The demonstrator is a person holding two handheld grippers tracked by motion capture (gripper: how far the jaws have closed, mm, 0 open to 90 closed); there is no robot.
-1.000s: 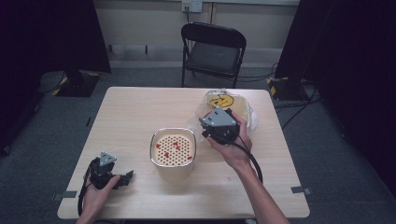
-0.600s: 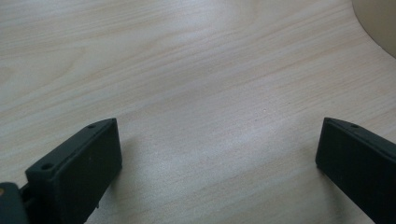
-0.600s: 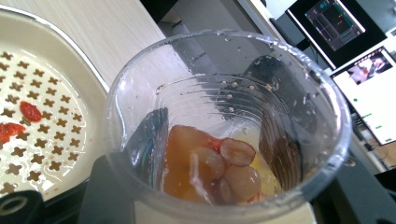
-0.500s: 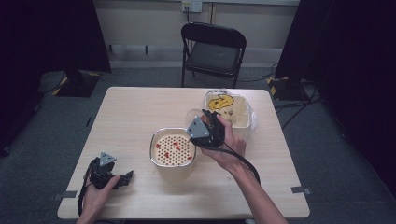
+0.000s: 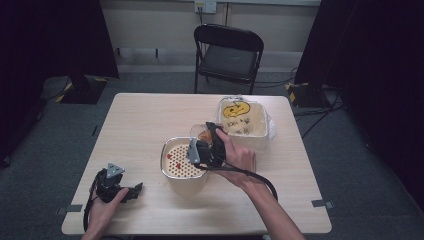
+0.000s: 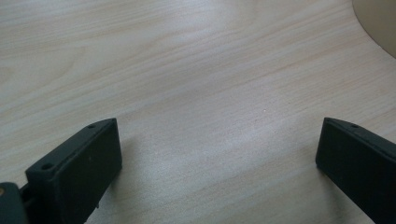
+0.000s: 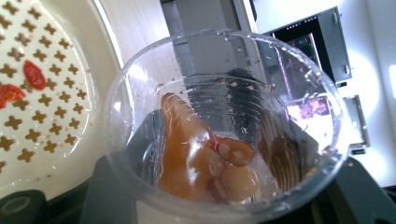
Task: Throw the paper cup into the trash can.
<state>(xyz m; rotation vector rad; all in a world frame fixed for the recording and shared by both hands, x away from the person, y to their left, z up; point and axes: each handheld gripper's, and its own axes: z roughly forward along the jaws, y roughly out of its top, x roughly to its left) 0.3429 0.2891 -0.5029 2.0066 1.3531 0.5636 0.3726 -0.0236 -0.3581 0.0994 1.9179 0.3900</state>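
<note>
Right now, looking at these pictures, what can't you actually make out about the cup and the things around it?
- Clear plastic cup: right gripper view shows brownish, reddish pieces in liquid; what they are stays unclear.
- Right claw: high view, hand and claw body cover where its tips meet the cup.
- Strainer bowl: red bits on the perforated insert are too small to identify from above.
- Lined tub: writing under the yellow drawing is illegible.

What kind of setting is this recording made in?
Probably a lab or studio set up for recording, not a kitchen: a lone wooden table ringed by black curtains, a folding chair, carpet with floor cables.
</note>
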